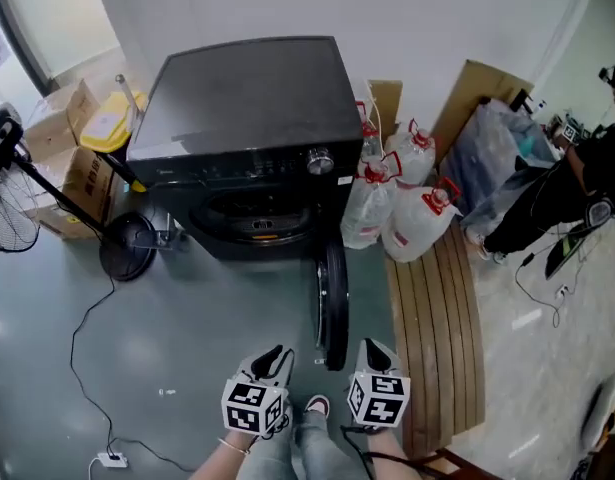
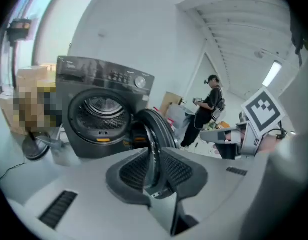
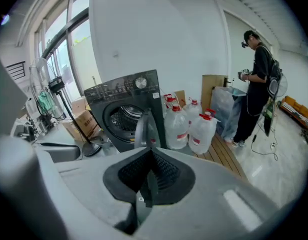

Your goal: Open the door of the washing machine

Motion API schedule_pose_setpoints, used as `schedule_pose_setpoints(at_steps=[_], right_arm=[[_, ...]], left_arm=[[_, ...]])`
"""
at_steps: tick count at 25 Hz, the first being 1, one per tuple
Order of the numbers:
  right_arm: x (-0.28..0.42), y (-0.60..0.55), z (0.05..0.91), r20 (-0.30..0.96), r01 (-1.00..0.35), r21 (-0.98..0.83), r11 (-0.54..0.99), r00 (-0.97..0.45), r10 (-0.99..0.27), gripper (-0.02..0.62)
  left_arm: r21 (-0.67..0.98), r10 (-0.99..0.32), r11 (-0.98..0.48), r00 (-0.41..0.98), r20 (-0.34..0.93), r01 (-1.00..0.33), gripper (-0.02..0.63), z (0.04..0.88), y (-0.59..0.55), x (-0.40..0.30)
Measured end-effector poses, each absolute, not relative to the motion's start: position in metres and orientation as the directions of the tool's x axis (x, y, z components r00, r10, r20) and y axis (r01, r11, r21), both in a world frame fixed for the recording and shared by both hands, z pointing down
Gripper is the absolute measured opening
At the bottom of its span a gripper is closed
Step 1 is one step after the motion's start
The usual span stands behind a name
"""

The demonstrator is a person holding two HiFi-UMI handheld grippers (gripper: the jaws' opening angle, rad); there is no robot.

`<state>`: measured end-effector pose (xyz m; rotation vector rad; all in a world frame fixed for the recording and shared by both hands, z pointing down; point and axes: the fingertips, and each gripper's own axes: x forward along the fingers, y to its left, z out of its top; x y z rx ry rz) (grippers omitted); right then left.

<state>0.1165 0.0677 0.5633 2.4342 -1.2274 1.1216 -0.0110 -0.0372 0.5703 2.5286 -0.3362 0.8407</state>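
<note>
1. Door (image 1: pixel 333 303) of washing machine (image 1: pixel 249 108) swung wide open, standing edge-on at right of drum opening (image 1: pixel 255 218).
2. Left claw (image 1: pixel 276 354): slightly open, empty, low, just left of door's free edge.
3. Right claw (image 1: pixel 376 349): closed, empty, just right of it.

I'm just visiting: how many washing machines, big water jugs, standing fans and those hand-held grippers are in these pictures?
washing machine: 1
water jugs: 4
standing fan: 1
grippers: 2, the left gripper and the right gripper
Total: 8
</note>
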Motion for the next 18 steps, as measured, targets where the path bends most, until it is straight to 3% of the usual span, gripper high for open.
schedule_pose_setpoints(at_steps=[5,18], right_arm=[[0.140,-0.010,0.465,0.599,-0.853,-0.092,-0.514,0.365,-0.713,0.005],[0.143,-0.057,0.305,0.404,-0.896,-0.054,-0.440,0.383,-0.831,0.005]], left_arm=[[0.271,-0.343,-0.809,0.793,0.503,-0.522,0.041,0.470,-0.138,-0.030],[0.163,-0.616,-0.716,0.724,0.311,-0.679,0.018,0.300,-0.231,-0.092]])
